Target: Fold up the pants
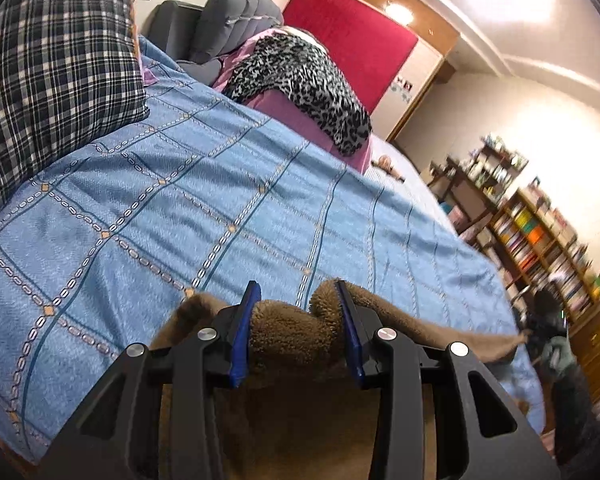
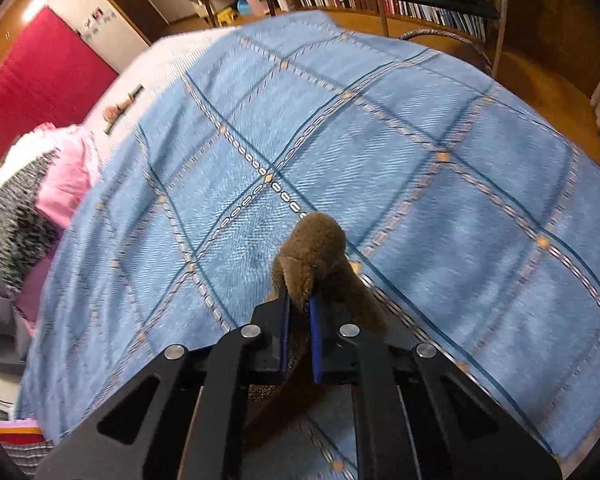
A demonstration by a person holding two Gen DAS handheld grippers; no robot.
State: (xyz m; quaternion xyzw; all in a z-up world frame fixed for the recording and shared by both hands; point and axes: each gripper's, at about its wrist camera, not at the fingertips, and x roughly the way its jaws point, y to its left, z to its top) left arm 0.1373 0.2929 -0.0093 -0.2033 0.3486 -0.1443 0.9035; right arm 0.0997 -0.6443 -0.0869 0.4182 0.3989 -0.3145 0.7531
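Observation:
The pants are brown fleece. In the left wrist view a thick bunched fold of the pants (image 1: 296, 332) fills the gap of my left gripper (image 1: 298, 290), whose blue pads press on it from both sides; more brown cloth trails off to the right over the bed. In the right wrist view my right gripper (image 2: 300, 300) is shut on a thin edge of the pants (image 2: 316, 252), which bulges up past the fingertips and hangs down below the jaws. Both grippers are held above a blue checked bedspread (image 2: 400, 140).
A plaid pillow (image 1: 52, 80) lies at the bed's left. A leopard-print cloth (image 1: 300, 84) over pink bedding sits at the far side before a red panel (image 1: 356, 36). Bookshelves (image 1: 540, 240) stand to the right. A metal chair frame (image 2: 496, 8) rises beyond the bed's far edge.

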